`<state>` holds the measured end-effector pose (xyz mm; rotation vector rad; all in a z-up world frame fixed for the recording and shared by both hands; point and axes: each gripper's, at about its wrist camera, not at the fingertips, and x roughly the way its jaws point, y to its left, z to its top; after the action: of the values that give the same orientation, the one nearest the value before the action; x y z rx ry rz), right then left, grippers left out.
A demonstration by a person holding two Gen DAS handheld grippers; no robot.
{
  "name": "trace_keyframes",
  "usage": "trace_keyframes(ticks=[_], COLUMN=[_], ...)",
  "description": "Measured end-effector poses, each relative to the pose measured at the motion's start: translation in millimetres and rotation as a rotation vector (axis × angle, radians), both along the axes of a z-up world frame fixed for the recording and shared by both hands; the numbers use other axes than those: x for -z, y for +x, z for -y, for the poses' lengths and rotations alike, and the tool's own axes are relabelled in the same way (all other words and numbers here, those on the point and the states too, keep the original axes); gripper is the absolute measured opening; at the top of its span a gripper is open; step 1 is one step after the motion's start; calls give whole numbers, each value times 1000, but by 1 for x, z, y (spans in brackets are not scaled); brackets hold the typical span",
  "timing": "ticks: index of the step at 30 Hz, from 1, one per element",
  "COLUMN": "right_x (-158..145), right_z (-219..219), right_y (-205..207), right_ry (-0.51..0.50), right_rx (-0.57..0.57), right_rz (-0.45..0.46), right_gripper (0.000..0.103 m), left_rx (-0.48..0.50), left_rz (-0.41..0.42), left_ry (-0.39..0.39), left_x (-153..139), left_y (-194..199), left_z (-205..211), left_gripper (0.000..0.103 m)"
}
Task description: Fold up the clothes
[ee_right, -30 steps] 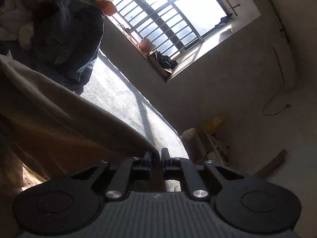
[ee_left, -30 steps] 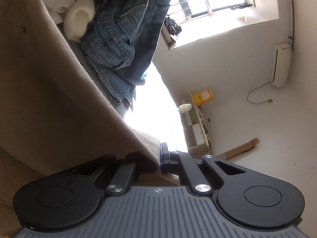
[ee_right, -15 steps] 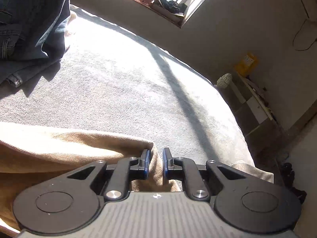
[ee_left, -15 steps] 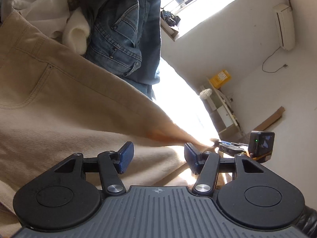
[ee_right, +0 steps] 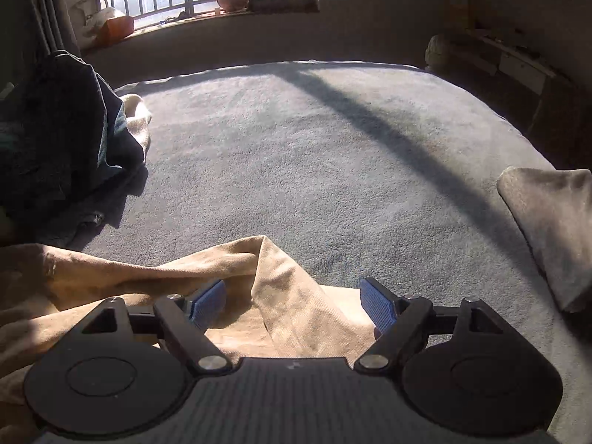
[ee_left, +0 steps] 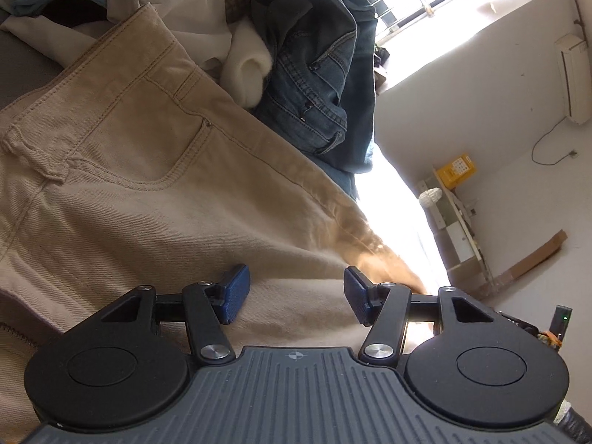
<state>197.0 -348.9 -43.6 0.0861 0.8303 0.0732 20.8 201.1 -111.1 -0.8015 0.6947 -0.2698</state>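
While both tools hang over the bed, this is how the room reads from where I stand.

Left gripper (ee_left: 296, 292): jaws spread wide, blue pads apart, nothing between them but air; cloth lies just beyond and below.

Right gripper (ee_right: 292, 301): jaws spread too; a raised crease of cloth sits in the gap, but neither pad presses it.

Trousers (ee_left: 155, 192): tan, lying on the bed ahead of the left jaws, waistband and front pocket off to the left of them, the cloth fairly smooth there.

Trouser end (ee_right: 273, 277): in the right wrist view it lies rumpled, one peaked fold just ahead of the jaws and another flap passing between them.

Bed (ee_right: 333, 148): grey, fleecy cover, bare well beyond the right jaws, with a sunlit band and a dark stripe of shadow across it.

Pile (ee_left: 318, 85): jeans heaped with white and teal clothes, beyond the left jaws and above the trousers.

Pale cloth (ee_right: 551, 222): a separate piece, far right of the right jaws.

Step in hand: I judge a gap between grasps on the trousers; whether they are being laid flat or sit partway through a fold, I cannot tell.

Next move: any regrasp calls for a firm bite on an edge, both layers together, since the loose peak would slip from a shallow pinch.
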Motion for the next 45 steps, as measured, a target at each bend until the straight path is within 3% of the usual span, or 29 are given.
trace_keyframes(ticks=[3,5,10,14,19,26,31,39,43,45], right_x=[-12,-14,-14,-13,-18,-3,9,33,48,58], right_z=[36,43,12,-46,-142,-268,-337,-416,-440,-451], right_y=[-30,-44,-61,-72,-94,-109,-117,-127,-136,-141], right_ry=[339,507,653,674,536,420,289,94,-16,-83], right_rx=[74,65,-109,-298,-523,-763,-897,-1070,-1136,-1158], right_rz=[-9,-14,-67,-109,-79,-101,-95,-57,-4,24], right_gripper=[84,84,84,84,74,68,67,67,67,62], left_rx=[16,33,39,-47,-151,-104,-62,76,82,85], left_rz=[-3,-7,-15,-54,-125,-190,-161,-191,-188,-188], left_ry=[19,57,170,242,358,416,473,374,258,212], left_x=[-8,-18,-41,-47,-45,-27,-22,-8,-7,-6], left_y=[-14,-29,-81,-107,-130,-124,-111,-83,-74,-73], left_z=[-2,-5,-27,-50,-78,-98,-102,-115,-129,-135], left_gripper=[56,56,56,56,55,52,52,52,48,46])
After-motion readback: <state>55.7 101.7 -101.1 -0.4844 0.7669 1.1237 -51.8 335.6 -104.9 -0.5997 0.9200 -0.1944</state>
